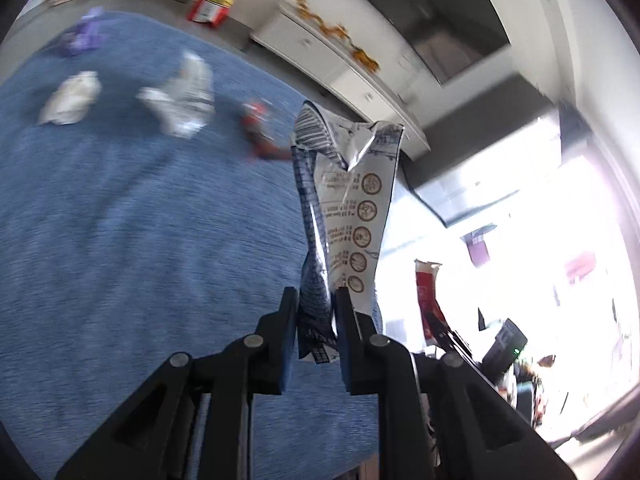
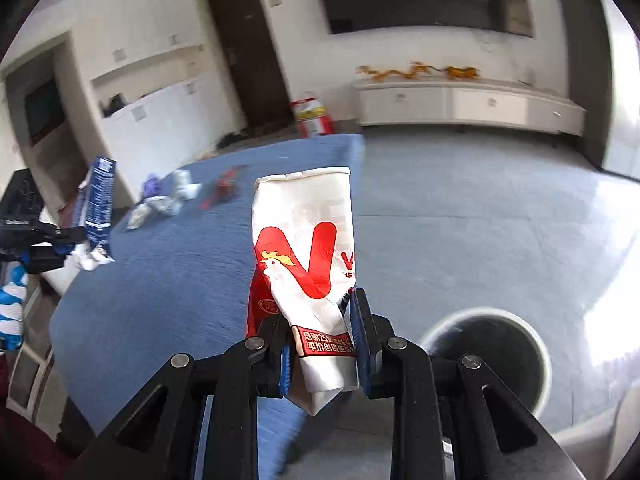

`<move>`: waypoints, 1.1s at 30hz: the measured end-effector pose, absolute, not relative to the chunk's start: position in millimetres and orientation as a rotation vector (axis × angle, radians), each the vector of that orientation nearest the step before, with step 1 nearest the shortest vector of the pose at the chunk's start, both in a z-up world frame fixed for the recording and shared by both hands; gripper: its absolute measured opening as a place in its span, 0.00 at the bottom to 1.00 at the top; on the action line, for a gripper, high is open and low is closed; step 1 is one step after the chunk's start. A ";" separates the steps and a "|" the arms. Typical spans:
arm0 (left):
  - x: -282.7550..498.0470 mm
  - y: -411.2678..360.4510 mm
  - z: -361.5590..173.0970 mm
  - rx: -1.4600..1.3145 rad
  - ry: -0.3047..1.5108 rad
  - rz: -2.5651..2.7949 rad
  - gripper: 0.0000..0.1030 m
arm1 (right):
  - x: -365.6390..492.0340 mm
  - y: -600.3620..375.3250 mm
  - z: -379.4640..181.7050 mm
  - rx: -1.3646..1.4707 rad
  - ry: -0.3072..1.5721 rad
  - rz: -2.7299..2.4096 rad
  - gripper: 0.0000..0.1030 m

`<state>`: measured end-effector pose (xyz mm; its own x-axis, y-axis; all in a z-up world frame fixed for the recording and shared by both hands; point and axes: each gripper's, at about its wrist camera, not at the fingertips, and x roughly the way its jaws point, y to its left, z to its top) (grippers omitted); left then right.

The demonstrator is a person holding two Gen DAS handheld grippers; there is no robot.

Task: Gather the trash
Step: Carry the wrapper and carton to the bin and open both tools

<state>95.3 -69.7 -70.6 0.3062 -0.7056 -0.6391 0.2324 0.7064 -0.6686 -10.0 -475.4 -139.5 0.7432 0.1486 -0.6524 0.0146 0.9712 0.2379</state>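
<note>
Left wrist view: left gripper [image 1: 316, 312] pinching the lower end of a crumpled blue-and-white carton [image 1: 344, 200], held upright above the blue tablecloth [image 1: 140, 220], presumably lifted clear for carrying to a bin. More trash lying behind on the cloth: two white paper wads [image 1: 72, 98] [image 1: 182, 98], a red wrapper [image 1: 260, 132], a purple scrap [image 1: 82, 36]. Far right, washed out by glare, the right gripper [image 1: 442, 326] holding up a red-and-white strip. No bin visible here.

Right wrist view: right gripper [image 2: 320, 338] clamped on the lower part of a flattened white paper bag [image 2: 306, 240] printed with a red V and a rooster, raised over the table edge. Shown only here: a round white-rimmed trash bin [image 2: 486, 360] on the floor just right of the gripper, the likely drop point, which explains the bag held up at the table's edge. At left, the left gripper [image 2: 66, 234] with its blue carton, well apart from the bin. Same wads and wrappers seen beyond on the cloth, small and blurred.
</note>
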 end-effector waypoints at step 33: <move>99.2 -472.6 -152.3 0.044 1.327 -0.902 0.28 | -23.9 -620.6 -235.2 0.358 0.901 -0.290 0.49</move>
<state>99.2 -472.6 -152.3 -0.0340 -0.5381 -0.8422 0.5853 0.6723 -0.4532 -23.9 -620.6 -235.2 0.5891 -0.0946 -0.8025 0.3906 0.9027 0.1803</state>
